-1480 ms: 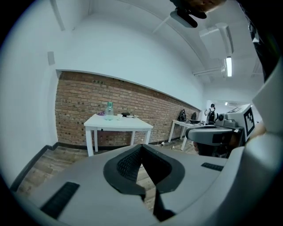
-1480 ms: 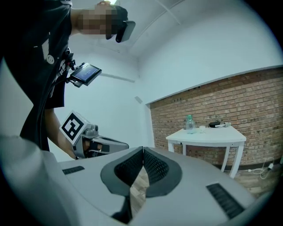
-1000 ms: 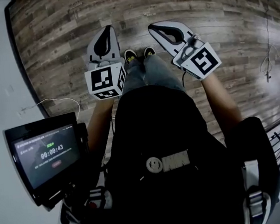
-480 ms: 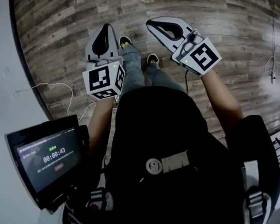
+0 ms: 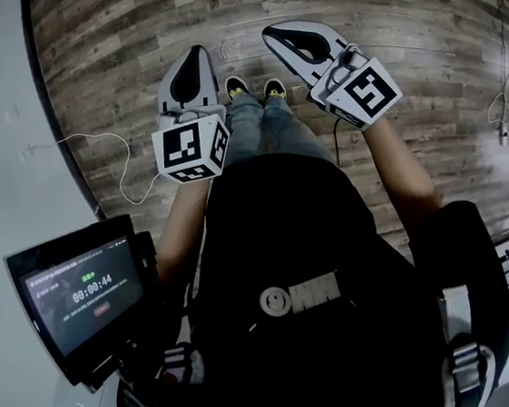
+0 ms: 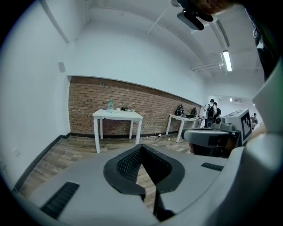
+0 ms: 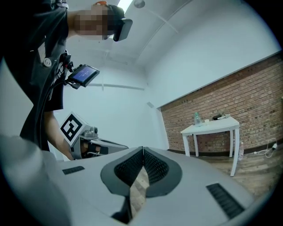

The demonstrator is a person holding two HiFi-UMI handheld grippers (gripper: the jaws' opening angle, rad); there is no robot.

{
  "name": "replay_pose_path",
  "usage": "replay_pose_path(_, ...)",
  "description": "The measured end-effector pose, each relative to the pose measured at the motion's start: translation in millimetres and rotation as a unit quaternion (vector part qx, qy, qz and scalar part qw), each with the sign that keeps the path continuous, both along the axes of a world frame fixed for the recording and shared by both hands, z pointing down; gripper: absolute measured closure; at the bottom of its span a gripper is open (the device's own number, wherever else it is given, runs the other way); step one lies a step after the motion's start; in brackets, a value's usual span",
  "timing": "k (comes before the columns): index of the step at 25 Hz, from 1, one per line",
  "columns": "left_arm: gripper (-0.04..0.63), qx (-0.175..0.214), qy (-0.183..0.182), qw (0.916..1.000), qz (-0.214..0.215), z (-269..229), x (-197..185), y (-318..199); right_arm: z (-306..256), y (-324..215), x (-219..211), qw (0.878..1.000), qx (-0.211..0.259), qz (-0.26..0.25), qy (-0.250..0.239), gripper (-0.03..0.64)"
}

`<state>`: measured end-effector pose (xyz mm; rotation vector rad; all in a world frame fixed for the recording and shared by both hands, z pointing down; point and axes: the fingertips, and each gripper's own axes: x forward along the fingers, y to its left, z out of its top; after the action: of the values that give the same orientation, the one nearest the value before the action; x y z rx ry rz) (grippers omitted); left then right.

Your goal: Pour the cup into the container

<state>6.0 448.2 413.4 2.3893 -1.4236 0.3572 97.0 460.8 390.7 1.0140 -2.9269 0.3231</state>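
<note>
brick wall (image 6: 88, 99) and plank floor (image 5: 401, 44) surround the standing person; far off, a white table (image 6: 117, 115) bears a bottle (image 6: 109, 104), cup indistinguishable. left gripper (image 5: 194, 55) and right gripper (image 5: 286, 32) are pinched closed, empty, probably just being carried there.

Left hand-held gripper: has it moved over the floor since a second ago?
Yes. The left hand-held gripper has shifted down-picture against the white floor cable, which earlier lay lower beside it.
</note>
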Motion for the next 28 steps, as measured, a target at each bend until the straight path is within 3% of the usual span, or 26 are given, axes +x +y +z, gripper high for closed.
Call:
replay_pose_path(10,0.598,-0.016,0.001,0.9999,-0.002,8.0,-13.7,24.7,10.9,25.2,-16.2,1.0,-0.021,-0.005,0.0,0.609)
replay_pose_path(21,0.598,0.023,0.037,0.9989,0.019,-4.5,-66.1,139.5,-1.4,151.6,-84.9,0.999,0.009,0.006,0.034,0.609)
replay_pose_path(28,0.598,0.039,0.043,0.9979,0.029,-12.8,-90.3,215.9,-9.2,225.1,-102.4,0.998,0.021,0.035,0.038,0.609)
